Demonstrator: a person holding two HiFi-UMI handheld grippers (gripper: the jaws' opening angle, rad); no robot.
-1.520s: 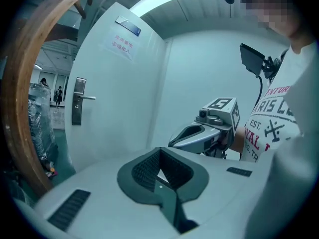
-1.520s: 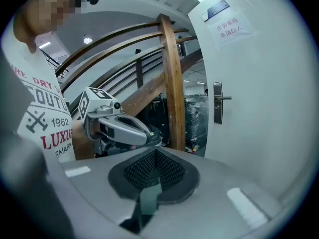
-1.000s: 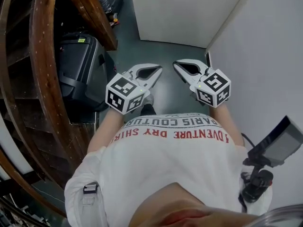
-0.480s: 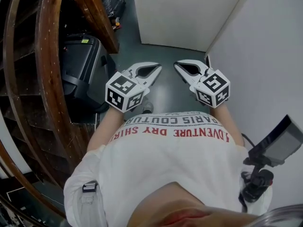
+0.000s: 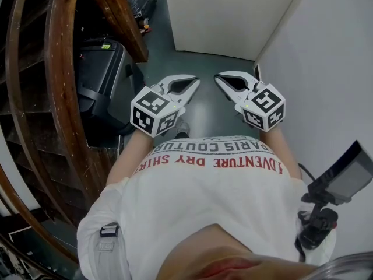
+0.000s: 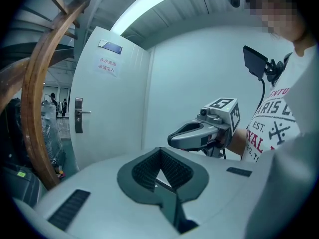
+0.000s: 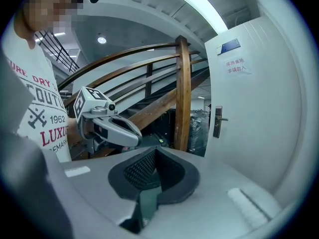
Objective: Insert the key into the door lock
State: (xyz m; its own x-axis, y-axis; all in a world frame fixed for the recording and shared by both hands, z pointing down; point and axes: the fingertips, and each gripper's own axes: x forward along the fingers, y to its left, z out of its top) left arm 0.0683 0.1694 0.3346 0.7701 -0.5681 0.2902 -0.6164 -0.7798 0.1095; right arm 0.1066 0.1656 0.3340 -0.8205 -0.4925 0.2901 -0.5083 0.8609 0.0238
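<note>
My left gripper (image 5: 196, 82) and right gripper (image 5: 217, 78) are held side by side in front of the person's chest, pointing toward a white door (image 5: 233, 16). Both are shut, and I see nothing between the jaws of either. No key shows in any view. The door's metal lock plate with a lever handle (image 6: 79, 116) is at the door's left edge, well ahead of the left gripper (image 6: 159, 151). The right gripper view shows the same handle (image 7: 217, 120) beyond the right gripper (image 7: 155, 151). Each gripper view also catches the other gripper alongside.
A curved wooden stair rail (image 5: 58, 98) and a black suitcase (image 5: 102, 80) stand to the left. A white wall (image 5: 326, 69) closes the right side. A paper sign (image 6: 108, 66) is stuck on the door. Grey floor (image 5: 207, 107) runs up to the door.
Both grippers stay shut and side by side in the same pose. The floor and suitcase shift slightly in the head view as the person moves.
</note>
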